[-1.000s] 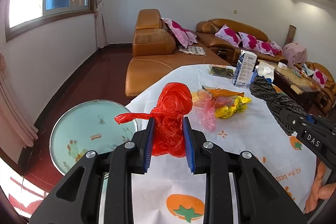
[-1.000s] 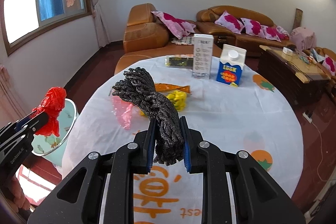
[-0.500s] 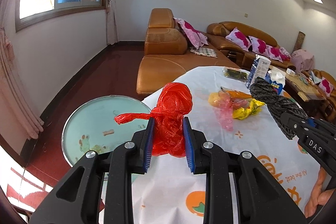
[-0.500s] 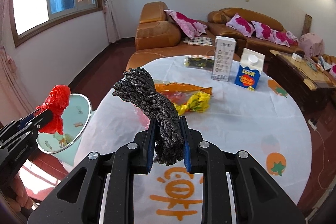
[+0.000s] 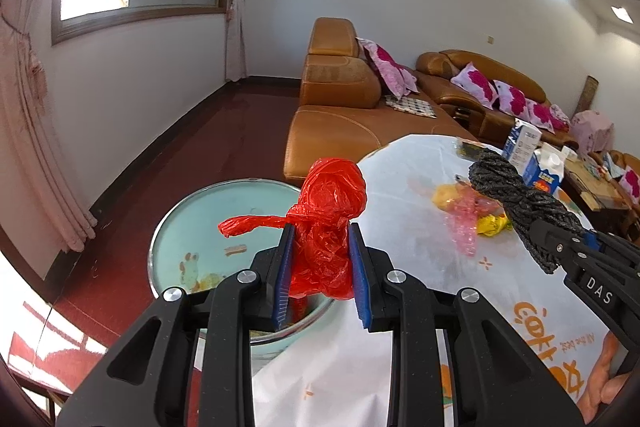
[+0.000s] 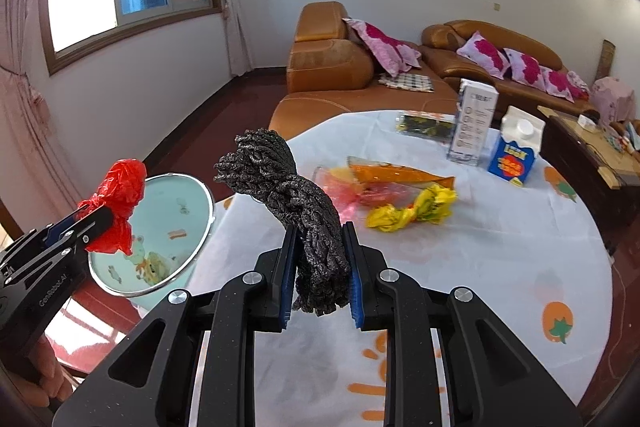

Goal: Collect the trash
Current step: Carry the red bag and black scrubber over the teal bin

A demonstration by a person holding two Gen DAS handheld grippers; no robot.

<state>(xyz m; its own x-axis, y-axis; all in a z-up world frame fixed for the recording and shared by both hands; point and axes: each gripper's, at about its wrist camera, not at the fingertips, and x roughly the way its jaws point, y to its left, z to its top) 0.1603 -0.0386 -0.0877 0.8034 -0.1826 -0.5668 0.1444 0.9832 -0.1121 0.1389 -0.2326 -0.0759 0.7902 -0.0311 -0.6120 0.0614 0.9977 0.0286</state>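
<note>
My left gripper (image 5: 322, 269) is shut on a crumpled red plastic bag (image 5: 328, 223), held over the near rim of a pale blue trash bin (image 5: 192, 223) that stands on the floor beside the table. In the right wrist view the same red bag (image 6: 118, 205) hangs above the bin (image 6: 180, 211) at the left. My right gripper (image 6: 318, 271) is shut on a dark grey bundle of braided rope (image 6: 288, 199), held over the table's left part. That rope bundle (image 5: 516, 197) shows at the right of the left wrist view.
A round table with a white cloth (image 6: 460, 247) carries a yellow wrapper (image 6: 412, 211), pink and orange plastic wrappers (image 6: 384, 179), a dark packet (image 6: 424, 125), a tall white box (image 6: 474, 121) and a milk carton (image 6: 518, 151). Brown sofas (image 6: 332, 67) stand behind. A low table (image 6: 592, 155) stands at right.
Both grippers have swung left with their loads. The red bag has gone from over the table's edge to over the bin. The rope bundle has drawn nearer the table's left edge.
</note>
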